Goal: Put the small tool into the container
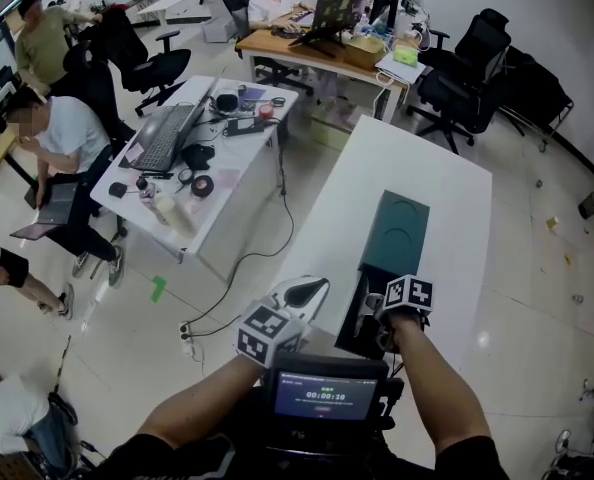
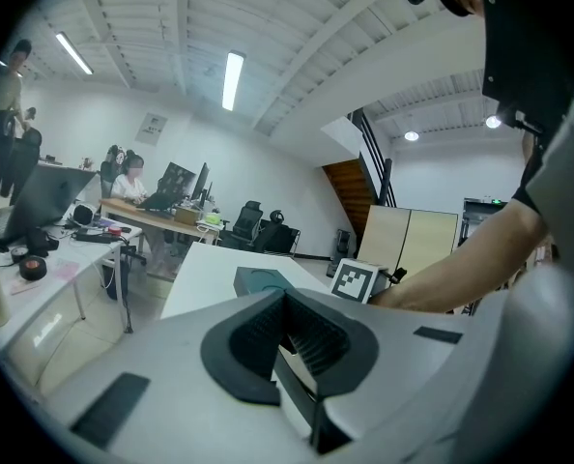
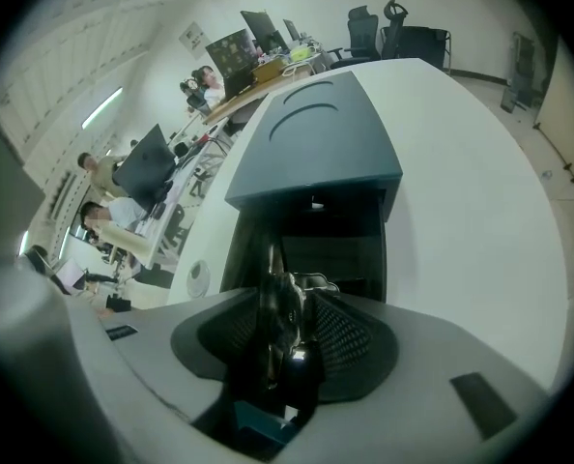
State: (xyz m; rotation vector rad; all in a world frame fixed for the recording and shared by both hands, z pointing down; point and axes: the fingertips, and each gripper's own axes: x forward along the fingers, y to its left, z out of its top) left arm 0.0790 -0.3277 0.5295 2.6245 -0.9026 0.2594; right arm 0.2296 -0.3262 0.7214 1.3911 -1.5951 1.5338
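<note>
With the left gripper fingers closed empty and the right gripper fingers open around the small dark metal tool above the dark-teal box, a tool sticking to one pad could fall outside.

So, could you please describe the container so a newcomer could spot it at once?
Look for the long white table right of the cluttered desk. On its near half lies a flat dark green box, open and black at the near end. It is the one dark green slab on that bare white top.

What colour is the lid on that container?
The lid is dark teal, clearest in the right gripper view.
</note>
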